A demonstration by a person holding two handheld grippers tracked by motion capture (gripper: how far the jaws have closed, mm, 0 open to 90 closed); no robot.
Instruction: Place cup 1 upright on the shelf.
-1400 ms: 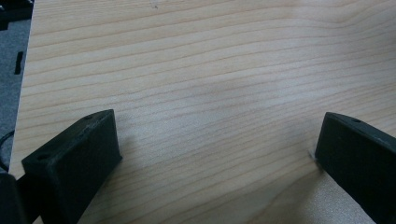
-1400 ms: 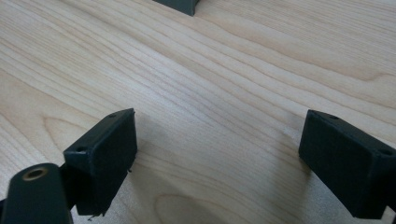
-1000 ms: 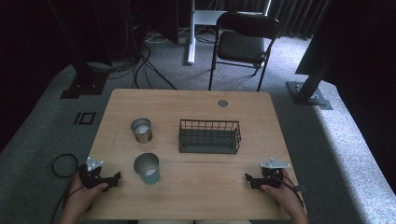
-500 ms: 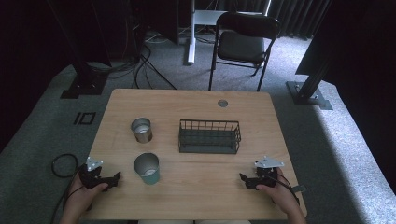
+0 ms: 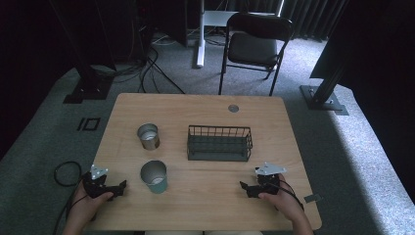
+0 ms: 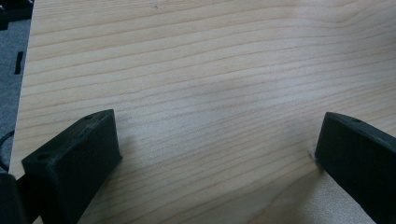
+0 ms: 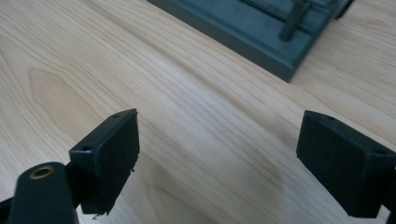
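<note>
A dark wire basket (image 5: 219,143) stands at the middle of the wooden table (image 5: 205,112); its base corner (image 7: 266,32) shows at the top of the right gripper view. A metal cup (image 5: 148,135) stands left of the basket. Nearer me sits a teal cup (image 5: 154,176). My left gripper (image 5: 119,188) rests at the near left, just left of the teal cup, open over bare wood (image 6: 215,140). At the near right my right gripper (image 5: 246,188) is held low over the table, open, with nothing between its fingers (image 7: 107,158).
A round grommet (image 5: 233,108) sits in the table's far edge. A folding chair (image 5: 254,44) stands beyond the table, with stand bases (image 5: 323,100) and cables (image 5: 147,68) on the carpet. A cable loop (image 5: 66,174) lies at the table's left.
My right gripper has slid left along the near edge, toward the table's middle. The left gripper has stayed put.
</note>
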